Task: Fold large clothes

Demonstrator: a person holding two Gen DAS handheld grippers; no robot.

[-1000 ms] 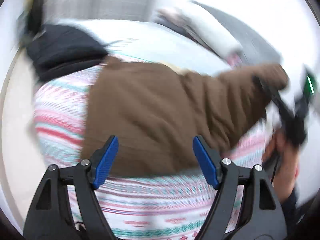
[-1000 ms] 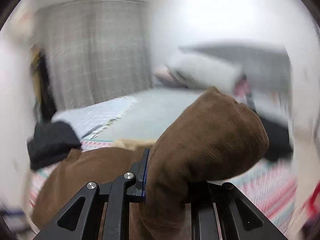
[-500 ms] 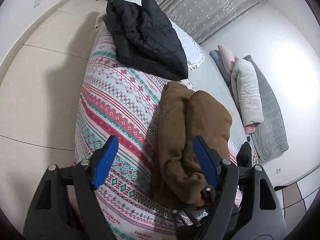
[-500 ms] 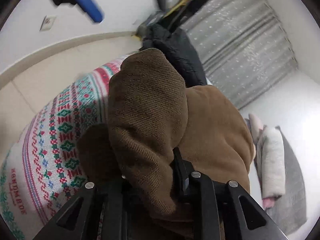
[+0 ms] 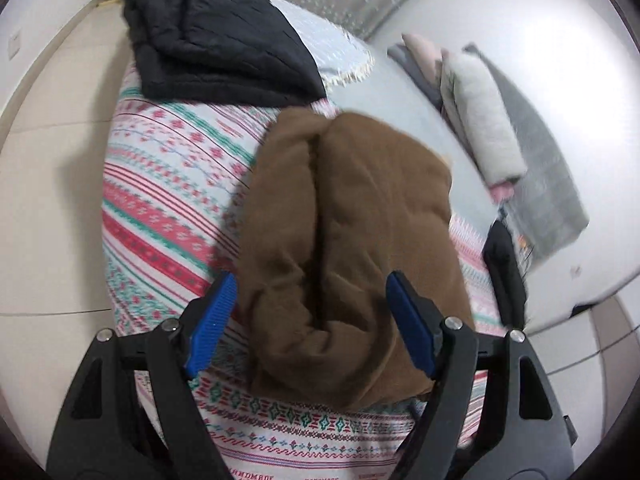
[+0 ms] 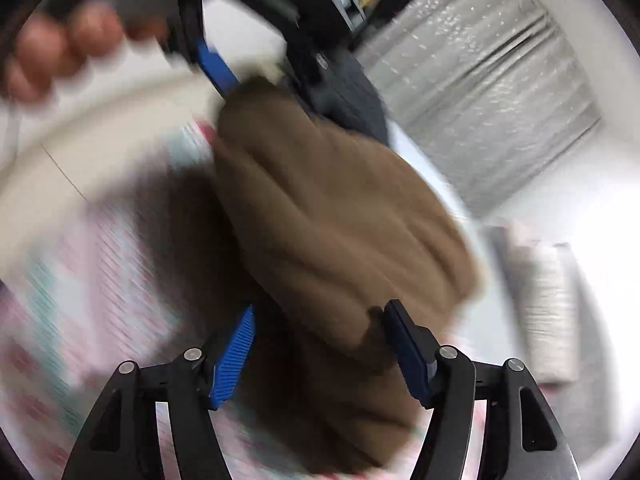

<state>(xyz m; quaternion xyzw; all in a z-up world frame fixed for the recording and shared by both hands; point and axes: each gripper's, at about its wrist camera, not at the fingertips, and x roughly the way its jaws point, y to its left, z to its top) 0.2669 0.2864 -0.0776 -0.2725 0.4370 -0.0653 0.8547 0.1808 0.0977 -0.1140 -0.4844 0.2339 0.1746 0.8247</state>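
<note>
A brown fleece garment point(image 5: 352, 240) lies folded lengthwise on the patterned red, green and white bedspread point(image 5: 168, 184). My left gripper point(image 5: 312, 324) is open, its blue pads on either side of the garment's near end, not closed on it. In the blurred right wrist view the same brown garment point(image 6: 332, 216) lies ahead. My right gripper point(image 6: 324, 352) is open with the cloth between its blue pads. The left gripper's blue pad point(image 6: 216, 68) and the hand holding it show at the top left of that view.
A black quilted jacket point(image 5: 216, 40) lies at the far end of the bedspread. Grey and pink pillows point(image 5: 480, 120) and a grey blanket point(image 5: 544, 184) lie to the right. A small dark item point(image 5: 506, 272) sits at the bed's right edge. Beige floor point(image 5: 48, 200) is on the left.
My right gripper carried the brown sleeve over onto the garment and has opened, letting it go. My left gripper moved closer, now straddling the garment's near end.
</note>
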